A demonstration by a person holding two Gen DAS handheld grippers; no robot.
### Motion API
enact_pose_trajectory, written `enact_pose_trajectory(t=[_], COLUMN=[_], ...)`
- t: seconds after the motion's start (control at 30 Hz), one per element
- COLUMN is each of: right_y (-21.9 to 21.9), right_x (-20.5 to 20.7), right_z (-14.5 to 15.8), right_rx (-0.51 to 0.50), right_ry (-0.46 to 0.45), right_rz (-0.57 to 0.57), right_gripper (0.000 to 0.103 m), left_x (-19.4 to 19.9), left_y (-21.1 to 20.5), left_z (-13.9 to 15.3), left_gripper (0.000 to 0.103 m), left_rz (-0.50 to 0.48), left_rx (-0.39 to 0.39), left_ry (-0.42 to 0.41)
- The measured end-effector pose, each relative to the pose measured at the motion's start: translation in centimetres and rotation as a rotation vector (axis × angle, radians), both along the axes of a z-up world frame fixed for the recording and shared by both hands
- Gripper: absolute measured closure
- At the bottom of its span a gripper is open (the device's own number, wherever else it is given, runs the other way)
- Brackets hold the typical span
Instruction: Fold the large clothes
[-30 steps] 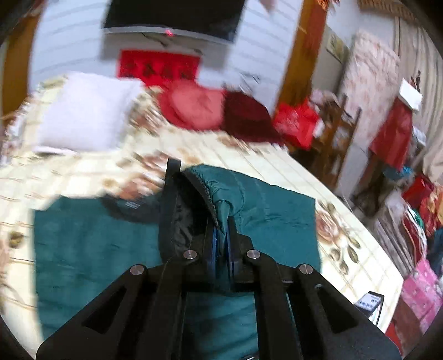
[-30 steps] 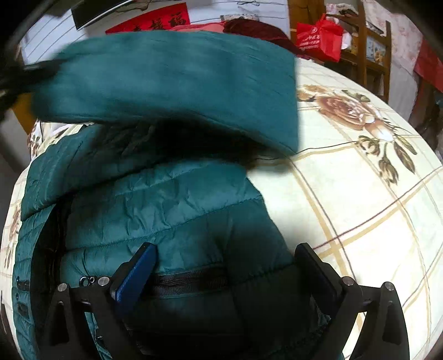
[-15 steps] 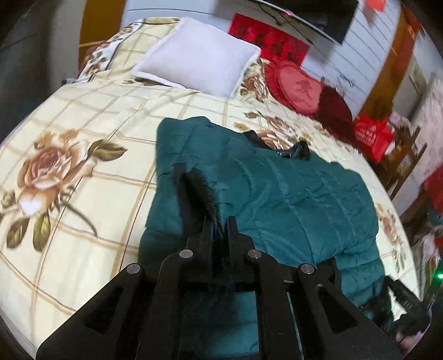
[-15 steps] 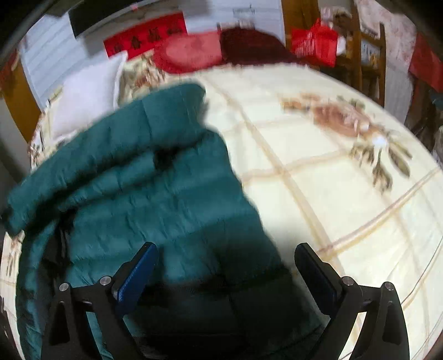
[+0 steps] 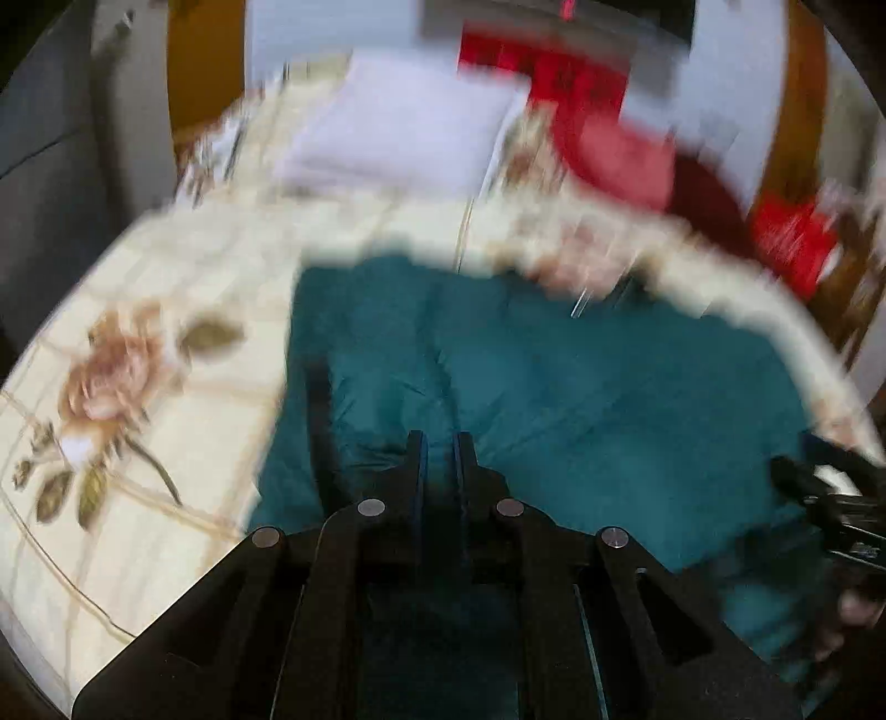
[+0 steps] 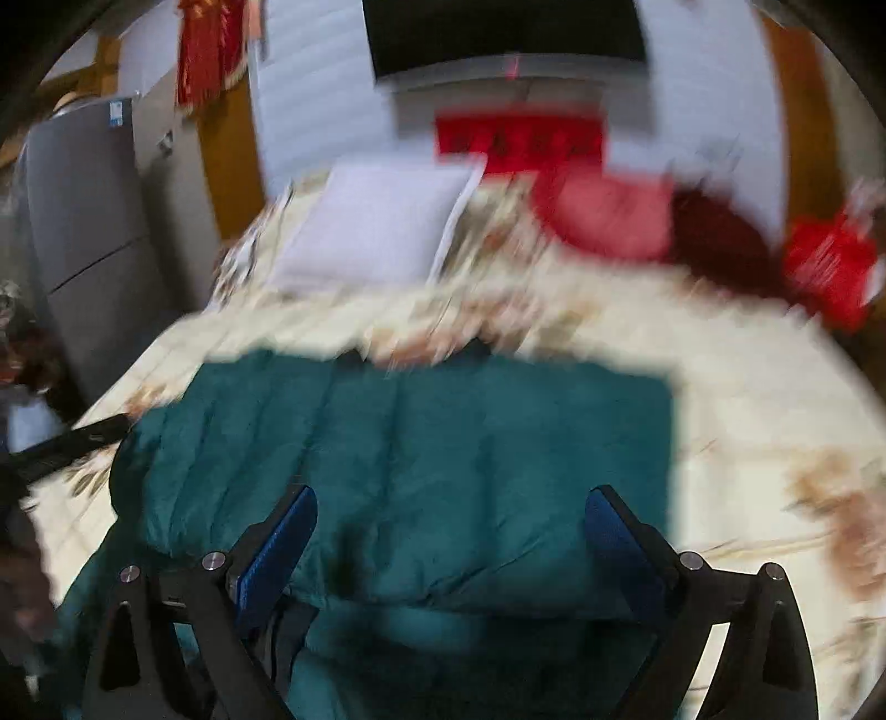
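A teal quilted jacket (image 5: pixel 554 387) lies folded on the floral bed cover (image 5: pixel 138 387); it also shows in the right wrist view (image 6: pixel 470 443). My left gripper (image 5: pixel 440 443) sits low over the jacket's near edge, its jaws nearly together with a narrow gap, and I cannot tell whether fabric is pinched between them. My right gripper (image 6: pixel 451 515) is wide open above the jacket's near part, holding nothing. It also shows at the right edge of the left wrist view (image 5: pixel 830 498). Both views are motion-blurred.
A white pillow (image 6: pixel 376 227) and red cushions (image 6: pixel 609 216) lie at the bed's far end under a dark screen (image 6: pixel 504 33). A grey cabinet (image 6: pixel 83 221) stands left of the bed. Red bags (image 6: pixel 830 266) sit at the right.
The lifted jacket half has come down flat over the rest. My left gripper's jaws have parted slightly. Both cameras have swung to face the bed's head end.
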State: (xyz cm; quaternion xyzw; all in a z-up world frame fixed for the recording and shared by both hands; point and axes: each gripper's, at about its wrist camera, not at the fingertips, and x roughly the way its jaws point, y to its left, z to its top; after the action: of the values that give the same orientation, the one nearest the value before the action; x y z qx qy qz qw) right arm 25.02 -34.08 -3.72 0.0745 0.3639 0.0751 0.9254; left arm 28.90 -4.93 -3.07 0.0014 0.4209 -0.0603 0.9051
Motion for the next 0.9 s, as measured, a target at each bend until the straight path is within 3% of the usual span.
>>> enact_pose_trajectory(t=[0.07,0.1,0.23,0.3,0.4,0.5,0.57,0.63,0.73,0.9], right_y=[-0.6,-0.9,-0.5,-1.1,-2.2,-2.6,-3.3,-3.2,-2.3,-1.9], right_x=[0.9,1.0,1.2,1.0,1.1,4.6,7.9,9.9,9.4,4.5], right_z=[-2.5,-2.4,-1.3,0.5,4.6,5.0,2.3,-1.3,-1.1,3.1], right_rx=[-0.001,0.025,-0.027,0.005,0.066,0.032,0.094,0.083,-0.026,-0.019], right_ry=[0.071,0.073,0.118,0.077,-0.075,-0.072,0.051,0.159,0.131,0.049], right_rz=[0.007,0.021,0.039,-0.007,-0.074,-0.154,-0.134,-0.099,-0.082,-0.116], right_gripper=[0.006,0.006,0.006,0.008,0.008,0.007,0.007,0.007,0.005,0.006], left_x=[0.4,0.3,-0.4,-1.2,-0.6,1.7,2.9,2.9,2.6,-2.3], left_y=[0.4,0.6,1.1,1.5,1.2,0.0,-0.3,0.0,0.5,1.3], left_z=[-1.8,-1.7,-0.1,2.2,4.0,2.4,0.2,-0.7,0.5,3.6], left_gripper=[0.096,0.096,0.096,0.096,0.096,0.096,0.096,0.096,0.096,0.096], left_rz=[0.015,0.024,0.027,0.038,0.045,0.006,0.007,-0.005,-0.006,-0.043], left_rx=[-0.006,-0.016,-0.029,-0.064,-0.048,-0.006,0.024,-0.013,-0.028,-0.118], left_ry=[0.013,0.001,-0.037,-0.123,-0.180,-0.098,-0.026,-0.026,-0.015,-0.061])
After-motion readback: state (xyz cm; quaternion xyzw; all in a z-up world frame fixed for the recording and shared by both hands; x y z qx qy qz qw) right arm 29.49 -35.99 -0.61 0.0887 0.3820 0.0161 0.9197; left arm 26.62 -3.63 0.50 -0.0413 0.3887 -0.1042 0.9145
